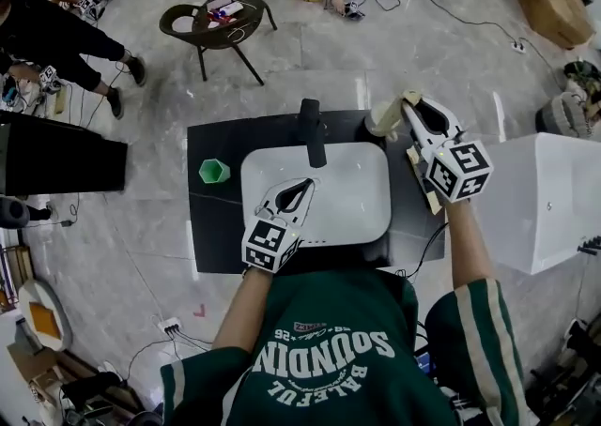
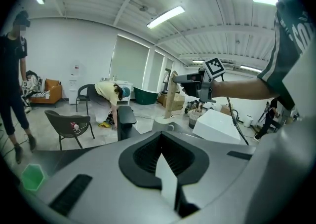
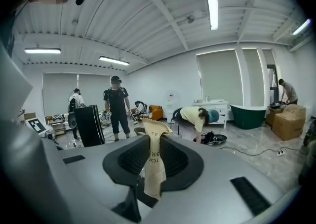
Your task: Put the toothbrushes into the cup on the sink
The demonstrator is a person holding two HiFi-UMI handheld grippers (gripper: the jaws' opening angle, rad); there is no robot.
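Overhead, at the left of a black counter (image 1: 208, 227), a green cup (image 1: 214, 171) stands upright just beside a white sink (image 1: 362, 218), open end up and empty as far as I can see. It is well placed to take brushes dropped in from above.

At the frame's centre the left gripper (image 1: 300, 188) hovers over the basin, short of the black tap (image 1: 312, 131). Its own view shows the jaws pressed together on a thin white strip (image 2: 165, 178). Perhaps this is a wrapped brush, though I cannot tell.

In the upper right, the right gripper (image 1: 410, 103) is raised above the counter's far corner. Its jaws are clamped on a beige paper toothbrush packet (image 1: 385, 120), pinched low so most of it sticks out beyond the tips. That grip probably leaves the free end ready to lead into the cup, which is well apart, across the sink.
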